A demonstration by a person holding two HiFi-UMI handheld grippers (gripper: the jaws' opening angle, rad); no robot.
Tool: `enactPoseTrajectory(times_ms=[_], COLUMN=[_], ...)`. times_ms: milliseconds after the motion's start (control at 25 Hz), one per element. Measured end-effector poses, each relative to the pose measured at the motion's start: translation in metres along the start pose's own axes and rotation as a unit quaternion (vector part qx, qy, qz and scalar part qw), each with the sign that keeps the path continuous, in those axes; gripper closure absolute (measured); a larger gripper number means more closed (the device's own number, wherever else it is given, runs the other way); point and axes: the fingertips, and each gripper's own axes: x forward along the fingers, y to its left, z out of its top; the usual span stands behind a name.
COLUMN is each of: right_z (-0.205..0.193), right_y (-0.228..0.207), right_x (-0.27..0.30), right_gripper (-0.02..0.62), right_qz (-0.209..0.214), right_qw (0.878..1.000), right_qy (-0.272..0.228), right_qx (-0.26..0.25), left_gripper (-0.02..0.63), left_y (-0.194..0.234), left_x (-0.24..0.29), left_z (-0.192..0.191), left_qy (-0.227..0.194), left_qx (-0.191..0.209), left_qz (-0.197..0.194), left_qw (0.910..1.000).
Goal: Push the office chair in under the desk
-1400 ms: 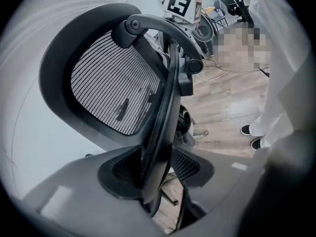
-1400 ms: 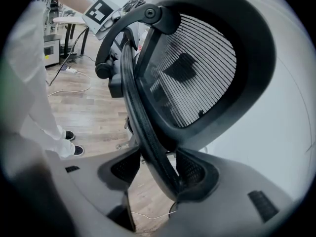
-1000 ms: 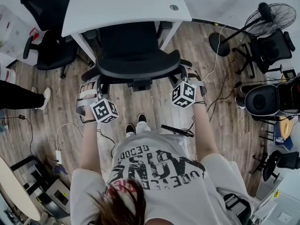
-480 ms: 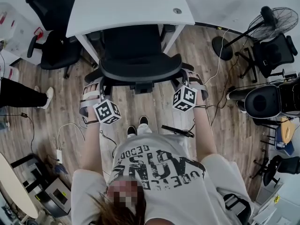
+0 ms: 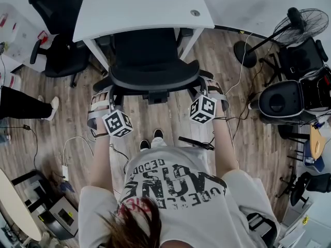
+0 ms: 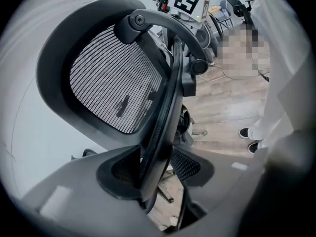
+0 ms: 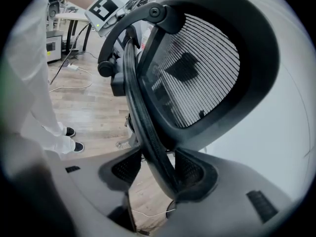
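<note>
The office chair has a mesh back framed in matt plastic. The desk top looks smooth; the floor is grained wood.

Surroundings on the wood plank floor

A pedestal fan stands at upper right, near a black swivel chair. A second black swivel chair sits at upper left. At the left edge, a bystander's black-trousered leg ends in a white shoe. A white cable loops to a white adapter, near a grey equipment box.
</note>
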Motion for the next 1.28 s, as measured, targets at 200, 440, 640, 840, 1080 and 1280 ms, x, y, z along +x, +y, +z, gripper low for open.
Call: enactPoseTrajectory(times_ms=[200,440,640,840,1080,1280], right_z=[-0.001,-0.001,0.000,0.001,0.007,0.018], right_y=[0.001,-0.001,-0.002,-0.001,-0.008,-0.013], right_x=[0.000,0.000,-0.008,-0.020,-0.043,-0.061], right_gripper=[0.383,0.383,0.383,0.383,0.392,0.480], right_qz=[0.007,0.018,0.012,-0.006,-0.035,-0.062], right_qw=[1.000,1.000,1.000,0.999,0.995,0.983], right_qy=[0.003,0.008,0.004,0.004,-0.019,-0.053], right_qx=[0.001,0.005,0.025,0.032,0.087,0.164], left_gripper=[0.405,0.402,0.400,0.400,0.432,0.478], left_y=[0.000,0.001,0.000,-0.001,0.006,0.013], left_x=[0.000,0.001,-0.006,-0.015,-0.036,-0.051], left_z=[0.000,0.002,0.005,0.008,0.012,0.017], left_qy=[-0.003,-0.003,-0.012,-0.018,-0.063,-0.101], left_qx=[-0.007,-0.023,-0.034,-0.037,-0.116,-0.201], left_qz=[-0.001,-0.011,-0.015,-0.013,-0.014,-0.016], left_qw=[1.0000,0.9997,0.9992,0.9990,0.9912,0.9742])
